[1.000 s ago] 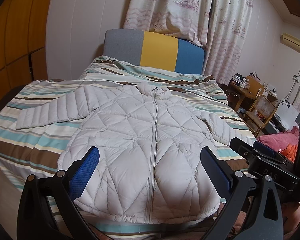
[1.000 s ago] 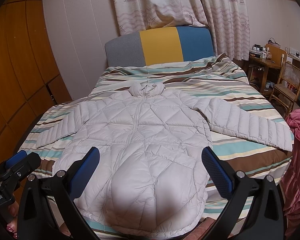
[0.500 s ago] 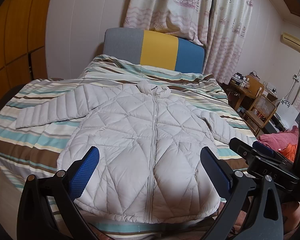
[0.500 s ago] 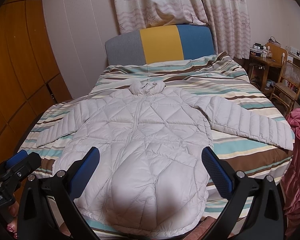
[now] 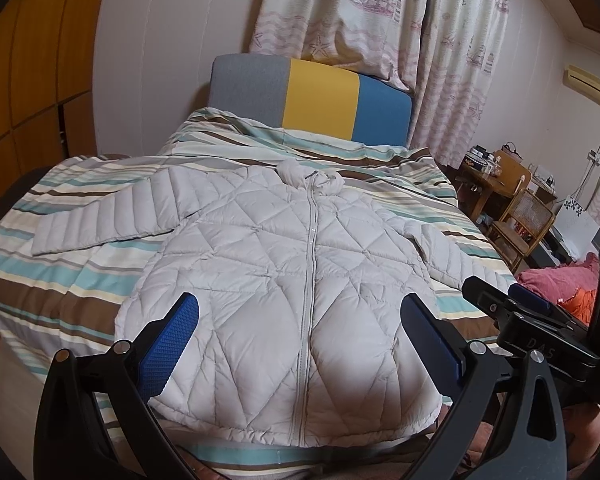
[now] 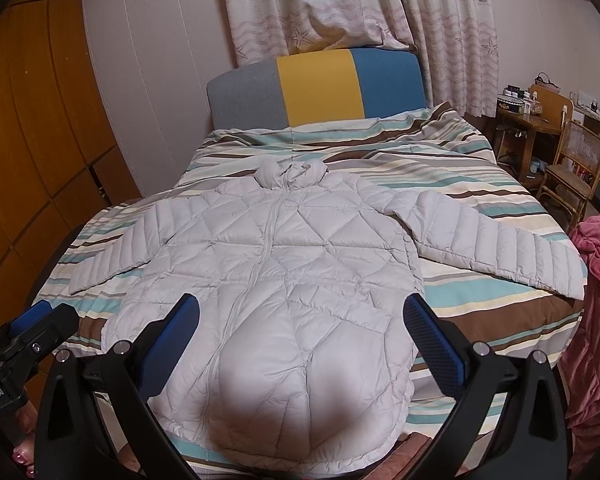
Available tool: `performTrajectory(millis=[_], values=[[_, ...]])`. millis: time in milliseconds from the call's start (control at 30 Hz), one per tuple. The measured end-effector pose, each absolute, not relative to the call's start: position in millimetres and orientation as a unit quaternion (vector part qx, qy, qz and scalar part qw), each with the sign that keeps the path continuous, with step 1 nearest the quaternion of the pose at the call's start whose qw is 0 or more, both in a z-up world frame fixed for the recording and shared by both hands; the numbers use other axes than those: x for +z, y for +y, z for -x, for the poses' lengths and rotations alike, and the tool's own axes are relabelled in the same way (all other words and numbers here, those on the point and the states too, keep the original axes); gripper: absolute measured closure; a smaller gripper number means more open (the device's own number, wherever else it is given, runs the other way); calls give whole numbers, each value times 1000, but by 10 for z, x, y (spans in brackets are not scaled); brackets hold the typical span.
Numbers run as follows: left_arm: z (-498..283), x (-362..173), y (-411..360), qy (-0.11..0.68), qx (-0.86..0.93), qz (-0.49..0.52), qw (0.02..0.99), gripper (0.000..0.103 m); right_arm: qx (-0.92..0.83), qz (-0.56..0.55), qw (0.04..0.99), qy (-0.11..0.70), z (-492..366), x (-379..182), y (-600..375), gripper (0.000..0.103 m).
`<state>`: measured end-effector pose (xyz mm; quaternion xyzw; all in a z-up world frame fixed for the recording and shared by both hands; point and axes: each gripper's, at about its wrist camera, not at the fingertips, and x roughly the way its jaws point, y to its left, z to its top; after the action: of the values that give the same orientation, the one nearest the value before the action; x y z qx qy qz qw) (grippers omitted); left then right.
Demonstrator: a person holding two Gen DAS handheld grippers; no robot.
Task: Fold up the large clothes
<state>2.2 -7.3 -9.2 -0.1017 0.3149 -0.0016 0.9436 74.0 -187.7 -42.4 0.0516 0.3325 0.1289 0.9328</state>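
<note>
- A pale grey quilted down jacket [image 5: 300, 280] lies face up and zipped on a bed with a striped cover in teal, brown and cream [image 5: 52, 280], collar toward the headboard and hem at the near edge of the bed.
- Both sleeves are spread out to the sides and the body lies open and flat, so no fold appears to have been made; judged from this, the whole task remains: sleeves in, then the body folded over.
- The left gripper [image 5: 300, 344] hovers above the hem with its blue-padded fingers wide apart and nothing between them.
- The right gripper [image 6: 300, 344] likewise hangs over the hem, fingers spread and empty; the lower front of the jacket bulges up puffily beneath it.
- Each gripper shows at the edge of the other's view, so the two are held side by side at the foot of the bed.
- The bed is soft and its cover slightly rumpled, so the slippery padded fabric may slide or spring back when folded.
- Behind stands an upholstered headboard in grey, yellow and blue panels [image 6: 316, 84], with ship-print curtains [image 5: 364, 12] above it.
- Wooden wardrobe panels [image 6: 24, 128] line the left wall; a wooden desk and a cane chair [image 6: 572, 172] stand on the right, near a heap of pink cloth [image 6: 596, 280].
</note>
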Motion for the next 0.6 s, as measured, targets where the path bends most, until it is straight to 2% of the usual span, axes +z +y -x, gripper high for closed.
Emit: performTrajectory(millis=[333, 600], values=[[-105, -144, -18, 331, 4, 110, 937, 3, 129, -54, 929, 342, -786, -467, -1899, 2], [-342, -335, 78, 357, 38, 109, 927, 3, 87, -91, 920, 372, -1201, -750, -2208, 2]])
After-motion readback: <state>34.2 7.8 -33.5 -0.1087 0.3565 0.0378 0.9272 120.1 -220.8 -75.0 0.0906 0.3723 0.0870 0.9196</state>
